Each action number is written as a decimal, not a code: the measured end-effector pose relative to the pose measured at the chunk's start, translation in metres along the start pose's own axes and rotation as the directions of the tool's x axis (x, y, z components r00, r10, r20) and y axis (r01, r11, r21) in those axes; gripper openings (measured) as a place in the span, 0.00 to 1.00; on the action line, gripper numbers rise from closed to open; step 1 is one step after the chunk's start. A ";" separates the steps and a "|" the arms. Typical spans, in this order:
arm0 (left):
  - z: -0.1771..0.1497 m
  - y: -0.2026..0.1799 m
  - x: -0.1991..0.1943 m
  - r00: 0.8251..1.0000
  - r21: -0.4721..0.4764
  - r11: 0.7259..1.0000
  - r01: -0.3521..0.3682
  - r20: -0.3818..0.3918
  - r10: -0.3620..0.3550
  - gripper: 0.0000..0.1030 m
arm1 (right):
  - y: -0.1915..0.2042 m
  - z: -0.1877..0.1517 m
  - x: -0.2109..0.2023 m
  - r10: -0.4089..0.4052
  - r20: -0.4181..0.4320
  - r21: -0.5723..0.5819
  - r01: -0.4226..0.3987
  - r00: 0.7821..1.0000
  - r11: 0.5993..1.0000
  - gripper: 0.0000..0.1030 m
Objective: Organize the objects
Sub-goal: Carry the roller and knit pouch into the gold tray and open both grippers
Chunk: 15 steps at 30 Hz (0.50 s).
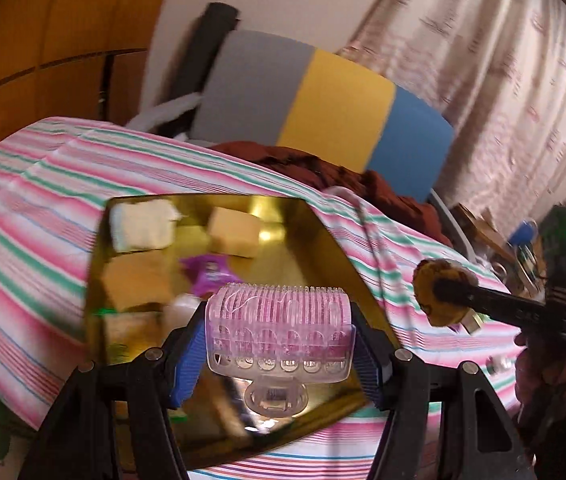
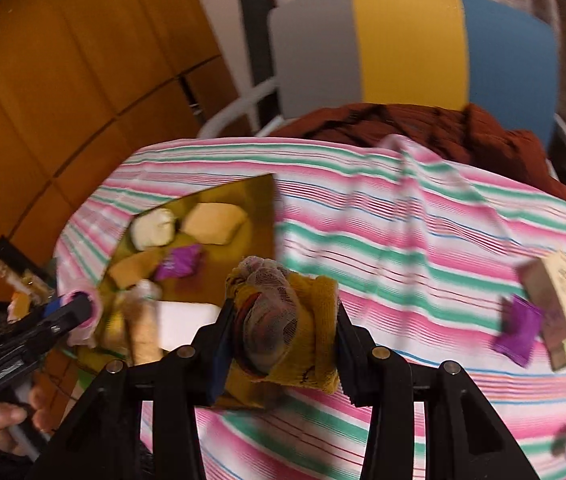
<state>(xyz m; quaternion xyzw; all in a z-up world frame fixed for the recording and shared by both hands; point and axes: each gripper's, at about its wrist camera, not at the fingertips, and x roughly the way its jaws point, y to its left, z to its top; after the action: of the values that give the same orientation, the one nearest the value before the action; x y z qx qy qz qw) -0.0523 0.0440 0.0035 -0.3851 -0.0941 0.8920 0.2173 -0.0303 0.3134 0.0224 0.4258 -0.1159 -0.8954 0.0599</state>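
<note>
The left gripper (image 1: 279,344) clamps a pink hair roller (image 1: 279,330), long axis crosswise, directly above the gold tray (image 1: 311,248); the right gripper (image 2: 283,340) pinches what looks like a yellow net-wrapped bundle (image 2: 283,320) beside the tray's right edge.

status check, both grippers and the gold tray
Left gripper shut on pink hair roller over gold tray. Right gripper shut on yellow mesh bundle. Nothing blocking.

A home, likely a living room: a desk under a striped cloth (image 2: 403,240), wooden cupboards (image 2: 63,80) left of it, a patterned curtain (image 1: 503,60) right, a grey, yellow and blue chair (image 2: 403,48) behind, holding a rust-red garment (image 2: 443,128).
</note>
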 end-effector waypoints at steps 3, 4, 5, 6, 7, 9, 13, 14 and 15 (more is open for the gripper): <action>0.005 0.016 0.003 1.000 -0.049 0.999 -0.021 0.001 0.021 0.63 | 0.021 0.012 0.015 0.024 -0.015 -0.018 -0.024 1.000 1.000 0.43; 0.007 0.021 0.005 1.000 -0.062 0.998 -0.030 0.001 0.030 0.63 | 0.028 0.017 0.022 0.028 -0.019 -0.025 -0.028 0.999 0.999 0.43; 0.010 0.026 0.007 0.999 -0.080 0.996 -0.043 -0.001 0.043 0.63 | 0.035 0.022 0.027 0.031 -0.019 -0.029 -0.031 0.999 0.999 0.45; 0.011 0.029 0.009 0.999 -0.090 0.995 -0.051 -0.002 0.051 0.63 | 0.041 0.028 0.032 0.033 -0.015 -0.027 -0.033 0.999 0.999 0.49; 0.013 0.034 0.011 0.998 -0.102 0.993 -0.063 -0.006 0.063 0.63 | 0.044 0.033 0.035 0.027 -0.008 -0.021 -0.027 1.000 0.999 0.52; 0.017 0.041 0.015 0.996 -0.116 0.989 -0.091 -0.007 0.091 0.63 | 0.050 0.044 0.043 0.031 0.005 -0.007 -0.031 1.000 1.000 0.63; 0.030 0.054 0.025 0.989 -0.130 0.980 -0.149 -0.001 0.151 0.63 | 0.060 0.052 0.046 0.029 0.011 -0.004 -0.029 1.000 1.000 0.70; 0.033 0.057 0.028 0.986 -0.136 0.977 -0.164 0.002 0.166 0.64 | 0.061 0.050 0.047 0.028 0.010 -0.006 -0.028 1.000 1.000 0.71; 0.035 0.059 0.031 0.985 -0.137 0.976 -0.171 0.001 0.173 0.69 | 0.063 0.048 0.047 0.027 0.007 -0.011 -0.027 1.000 1.000 0.72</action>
<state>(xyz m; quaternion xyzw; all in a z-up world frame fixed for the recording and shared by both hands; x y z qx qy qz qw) -0.1154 0.0062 -0.0121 -0.4002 -0.1227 0.9013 0.1117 -0.0962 0.2504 0.0329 0.4209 -0.1169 -0.8965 0.0739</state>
